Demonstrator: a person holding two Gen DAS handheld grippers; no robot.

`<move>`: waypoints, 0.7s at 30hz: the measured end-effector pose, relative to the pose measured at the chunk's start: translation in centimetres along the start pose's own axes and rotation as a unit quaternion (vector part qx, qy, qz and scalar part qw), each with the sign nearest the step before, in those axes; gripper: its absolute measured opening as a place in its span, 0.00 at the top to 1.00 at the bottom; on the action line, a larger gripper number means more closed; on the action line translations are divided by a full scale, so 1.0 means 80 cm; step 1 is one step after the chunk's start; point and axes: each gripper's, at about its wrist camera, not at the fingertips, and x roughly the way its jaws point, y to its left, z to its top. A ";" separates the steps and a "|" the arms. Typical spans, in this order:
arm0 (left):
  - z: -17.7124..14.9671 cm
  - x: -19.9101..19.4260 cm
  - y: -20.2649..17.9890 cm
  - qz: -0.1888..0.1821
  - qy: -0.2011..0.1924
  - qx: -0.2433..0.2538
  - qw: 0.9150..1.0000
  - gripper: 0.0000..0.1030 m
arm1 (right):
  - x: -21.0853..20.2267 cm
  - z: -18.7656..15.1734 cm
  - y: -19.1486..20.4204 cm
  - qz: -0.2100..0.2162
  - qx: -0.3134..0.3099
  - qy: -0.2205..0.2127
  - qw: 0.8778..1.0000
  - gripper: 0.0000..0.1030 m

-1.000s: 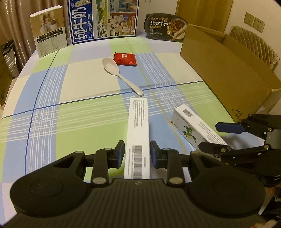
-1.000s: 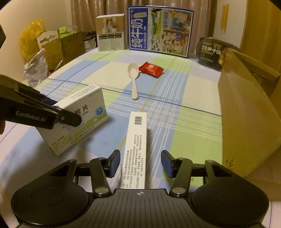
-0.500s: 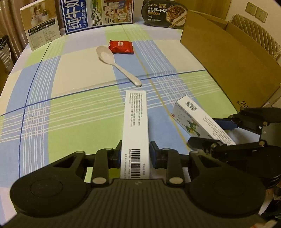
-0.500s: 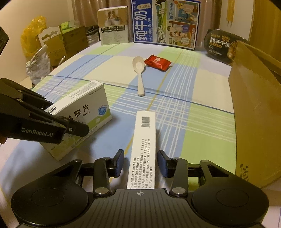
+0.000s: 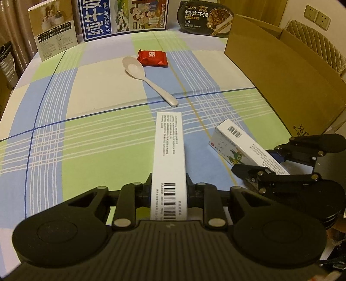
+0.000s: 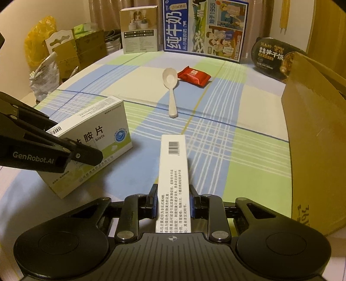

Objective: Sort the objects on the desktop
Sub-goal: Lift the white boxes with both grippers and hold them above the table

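Observation:
My left gripper [image 5: 169, 181] grips a white and green medicine box [image 6: 101, 134]; its narrow barcoded side [image 5: 169, 140] runs out between the closing jaws, pads against both faces. In the right wrist view the left gripper [image 6: 75, 140] comes in from the left, holding that box on edge on the cloth. My right gripper [image 6: 173, 191] is shut on a second white box [image 6: 174, 155], printed with a green picture [image 5: 233, 140]; the right gripper [image 5: 259, 160] shows at the right of the left wrist view. A white spoon [image 5: 147, 77] and a red snack packet [image 5: 153, 58] lie further back.
An open cardboard carton [image 5: 281, 71] stands along the table's right side. At the far edge stand a beige box [image 5: 53, 28], a blue milk carton [image 5: 123, 17] and a black instant-meal bowl [image 5: 205, 18]. Bags and cartons [image 6: 64, 49] are stacked beyond the left edge.
The right jaws have closed from well apart onto the sides of their white box. The left jaws have tightened onto the medicine box. Both hands have stayed almost in place.

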 end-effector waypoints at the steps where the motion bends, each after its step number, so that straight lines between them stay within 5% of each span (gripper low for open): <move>1: 0.000 0.000 0.000 -0.001 0.000 0.001 1.000 0.80 | 0.000 0.000 0.000 -0.001 0.000 0.000 1.000 0.77; 21: -0.001 -0.003 -0.025 -0.014 -0.011 0.012 1.000 0.80 | -0.016 -0.009 -0.005 -0.011 0.030 -0.022 0.999 0.77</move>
